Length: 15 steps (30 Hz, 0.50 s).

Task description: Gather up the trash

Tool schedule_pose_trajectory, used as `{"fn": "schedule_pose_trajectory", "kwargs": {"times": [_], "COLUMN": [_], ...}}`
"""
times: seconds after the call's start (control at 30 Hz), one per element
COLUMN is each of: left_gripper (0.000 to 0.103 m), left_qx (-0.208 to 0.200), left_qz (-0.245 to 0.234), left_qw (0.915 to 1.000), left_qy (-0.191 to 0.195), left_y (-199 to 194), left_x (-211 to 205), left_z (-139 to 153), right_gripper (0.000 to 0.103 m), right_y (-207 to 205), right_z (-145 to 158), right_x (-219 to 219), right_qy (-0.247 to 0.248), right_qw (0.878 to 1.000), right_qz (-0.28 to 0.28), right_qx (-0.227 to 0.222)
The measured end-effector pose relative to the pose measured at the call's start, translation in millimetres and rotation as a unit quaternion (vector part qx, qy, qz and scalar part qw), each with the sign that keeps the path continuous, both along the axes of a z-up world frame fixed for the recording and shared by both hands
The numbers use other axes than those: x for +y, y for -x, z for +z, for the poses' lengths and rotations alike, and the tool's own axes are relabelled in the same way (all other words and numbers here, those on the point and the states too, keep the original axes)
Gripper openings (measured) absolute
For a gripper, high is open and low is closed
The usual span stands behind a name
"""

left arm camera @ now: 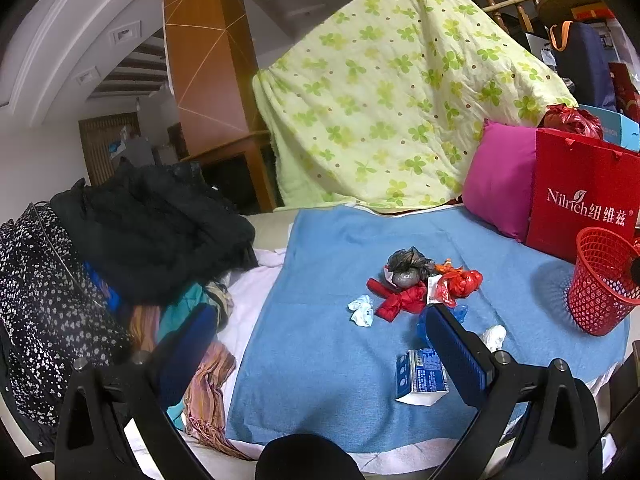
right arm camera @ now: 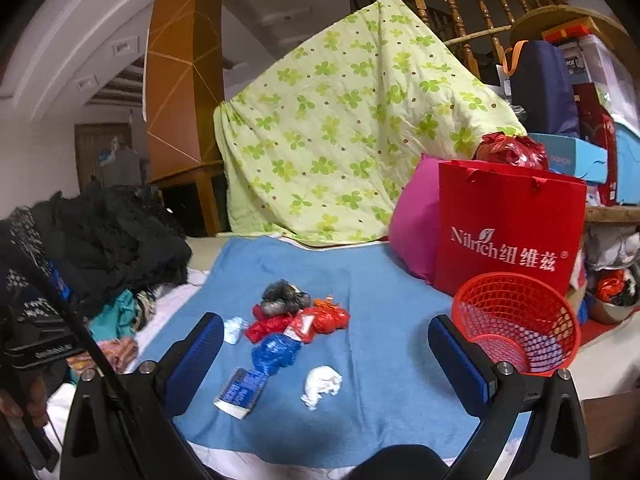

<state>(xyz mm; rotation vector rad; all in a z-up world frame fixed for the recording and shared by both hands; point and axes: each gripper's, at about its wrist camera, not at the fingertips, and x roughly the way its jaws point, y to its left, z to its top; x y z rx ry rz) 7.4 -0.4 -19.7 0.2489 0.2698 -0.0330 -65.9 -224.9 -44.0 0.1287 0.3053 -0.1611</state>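
A heap of trash lies on a blue towel (left arm camera: pixel 320 360) (right arm camera: pixel 380 288): a grey bag (left arm camera: pixel 408 266) (right arm camera: pixel 284 300), red wrappers (left arm camera: pixel 404 300) (right arm camera: pixel 320 320), a blue bag (right arm camera: pixel 276 352), a white tissue (right arm camera: pixel 322 384) (left arm camera: pixel 494 336), a pale blue tissue (left arm camera: pixel 362 310) (right arm camera: pixel 234 328) and a small blue-white carton (left arm camera: pixel 420 376) (right arm camera: pixel 242 392). A red mesh basket (left arm camera: pixel 604 280) (right arm camera: pixel 516 324) stands upright to the right. My left gripper (left arm camera: pixel 320 344) is open above the towel's near left part. My right gripper (right arm camera: pixel 326 356) is open, held over the tissue and carton.
A pile of dark clothes (left arm camera: pixel 140 224) (right arm camera: pixel 100 236) sits at the left. A red paper bag (left arm camera: pixel 580 196) (right arm camera: pixel 508 232) and a pink pillow (left arm camera: pixel 500 180) stand behind the basket. A green-patterned quilt (left arm camera: pixel 400 92) hangs at the back.
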Motion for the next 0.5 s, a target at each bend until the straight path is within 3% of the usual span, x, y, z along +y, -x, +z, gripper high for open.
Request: {"fn": "schedule_pose_trajectory", "kwargs": {"times": [0.17,0.5], "left_gripper": [0.103,0.103], "left_qx": [-0.019,0.013], "left_qz": [-0.001,-0.003], "left_qw": [0.9998,0.9997], "left_qy": [0.004,-0.018], "left_y": [0.3,-3.3], "left_x": [1.3,1.5], "left_z": [-1.2,-6.7], "right_gripper": [0.103,0.103], "right_y": [-0.7,-5.4], "right_z": [-2.9,-10.7], "right_x": [-1.4,-1.2], "right_qy": [-0.013,-0.004], "right_qw": [1.000,1.000], "right_qz": [0.001,0.002], "right_qx": [0.014,0.010]}}
